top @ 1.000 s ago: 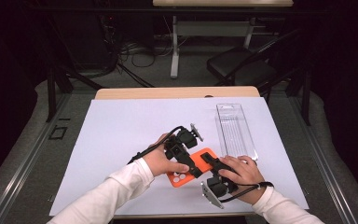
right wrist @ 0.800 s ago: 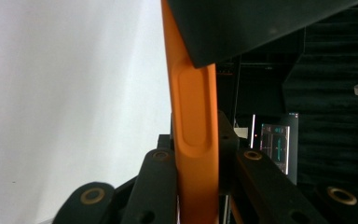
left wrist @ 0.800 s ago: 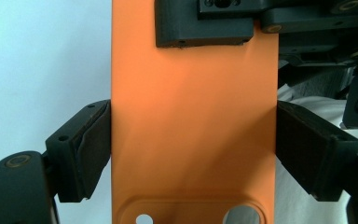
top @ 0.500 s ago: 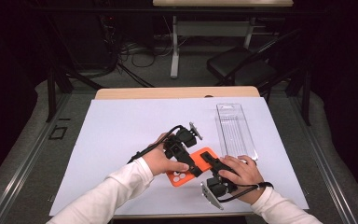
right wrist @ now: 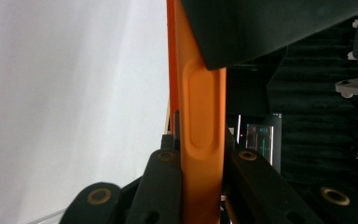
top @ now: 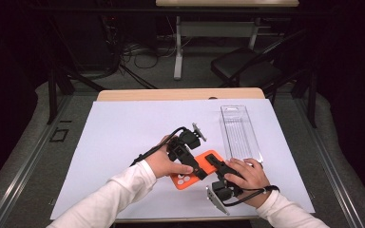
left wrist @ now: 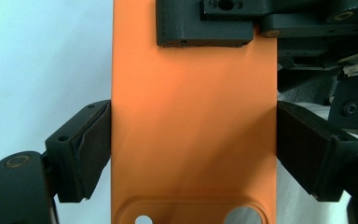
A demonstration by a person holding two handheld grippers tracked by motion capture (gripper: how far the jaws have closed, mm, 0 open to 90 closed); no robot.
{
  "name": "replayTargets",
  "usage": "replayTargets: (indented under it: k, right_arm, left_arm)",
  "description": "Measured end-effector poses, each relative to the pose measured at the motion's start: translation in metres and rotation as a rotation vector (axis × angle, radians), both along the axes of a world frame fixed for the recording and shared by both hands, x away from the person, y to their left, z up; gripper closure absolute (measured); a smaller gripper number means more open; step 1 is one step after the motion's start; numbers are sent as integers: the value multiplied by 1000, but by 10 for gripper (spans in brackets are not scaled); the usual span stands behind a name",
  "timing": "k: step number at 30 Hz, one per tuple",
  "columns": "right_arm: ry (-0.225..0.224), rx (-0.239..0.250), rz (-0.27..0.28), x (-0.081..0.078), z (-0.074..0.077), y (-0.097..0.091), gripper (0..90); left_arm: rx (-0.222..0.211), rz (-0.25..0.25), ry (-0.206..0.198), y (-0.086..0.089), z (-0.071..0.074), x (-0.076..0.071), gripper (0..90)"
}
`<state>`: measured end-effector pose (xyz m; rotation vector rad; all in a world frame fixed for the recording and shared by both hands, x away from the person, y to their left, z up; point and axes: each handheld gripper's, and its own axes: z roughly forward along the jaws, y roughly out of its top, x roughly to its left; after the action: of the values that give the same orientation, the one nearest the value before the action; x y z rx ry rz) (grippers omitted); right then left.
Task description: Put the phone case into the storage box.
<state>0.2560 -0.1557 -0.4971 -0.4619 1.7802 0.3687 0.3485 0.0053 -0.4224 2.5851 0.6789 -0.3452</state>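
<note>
High view: orange phone case [top: 202, 168] lies on the white sheet [top: 123, 137] just beside the near end of the clear plastic tray [top: 240, 133], w/ both tools on it. My left gripper [top: 200, 172] comes in from the side away from the tray, my right gripper [top: 218, 166] sits betw. case and tray. Left gripper view: case [left wrist: 193, 121] runs straight up betw. the jaws, pads flush on both long edges, so I read that as gripping across the width; the other tool's jaw shows at the case's far end. Right gripper view: case edge-on [right wrist: 200, 116], jaws closed tight on its thin wall, side cut-out just above the pinch. Best way to do this step, imo: keep the left clamp square and low as the anchor, don't squeeze harder, the shell would bow. Move the right pinch slowly along the wall, small motions, else the soft edge slips out or twists.
</note>
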Motion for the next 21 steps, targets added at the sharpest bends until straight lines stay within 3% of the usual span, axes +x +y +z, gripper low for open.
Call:
replayTargets:
  k: [14,21]
  right_arm:
    - [10,-14,-7,1,-1,-2,863]
    - [14,-20,-14,3,-2,-5,863]
  left_arm:
    - [-5,5,-52,0,6,-4,151]
    - [-15,16,-64,9,11,-5,152]
